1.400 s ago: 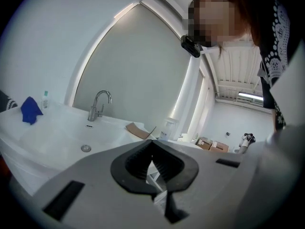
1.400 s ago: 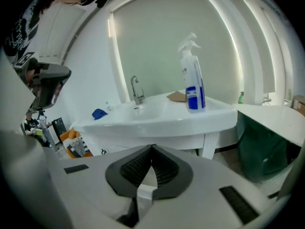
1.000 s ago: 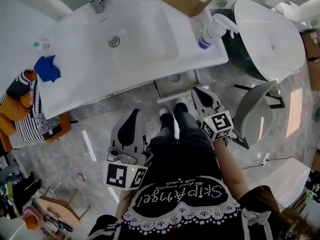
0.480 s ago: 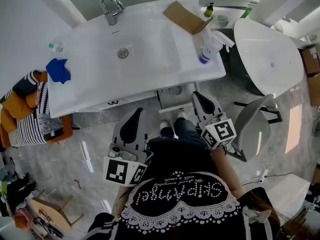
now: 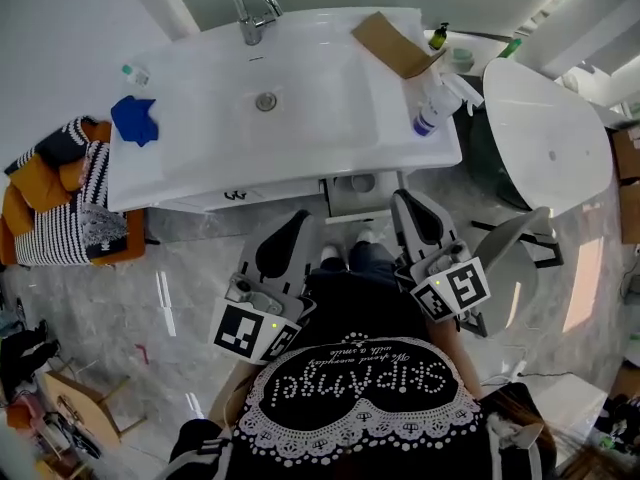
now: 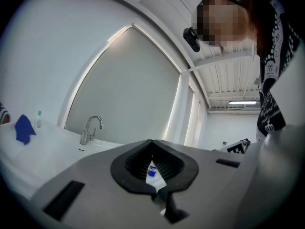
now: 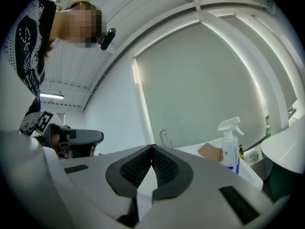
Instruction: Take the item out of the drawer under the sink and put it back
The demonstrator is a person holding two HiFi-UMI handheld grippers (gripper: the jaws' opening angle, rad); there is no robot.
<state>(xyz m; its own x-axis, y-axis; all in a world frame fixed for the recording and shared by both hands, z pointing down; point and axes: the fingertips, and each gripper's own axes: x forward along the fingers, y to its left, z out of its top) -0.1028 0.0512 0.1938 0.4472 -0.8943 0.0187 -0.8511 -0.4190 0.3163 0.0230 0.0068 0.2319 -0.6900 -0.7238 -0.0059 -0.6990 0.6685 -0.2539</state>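
Item: small round object (image 5: 362,182), too small to name, lying in the drawer (image 5: 345,204) that appears pulled out under the sink (image 5: 300,118).
Handling: probably light and rigid; grip it across its sides.
Left gripper (image 5: 298,220): jaws together, empty.
Right gripper (image 5: 404,200): jaws together, empty.
Change: both grippers are higher than before, the right more so.

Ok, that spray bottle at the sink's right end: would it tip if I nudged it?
Probably tippy: the spray bottle is tall and narrow with a trigger head on top, and it stands near the edge of the sink. Its smooth plastic might slip between fingers. How full it is I cannot tell.
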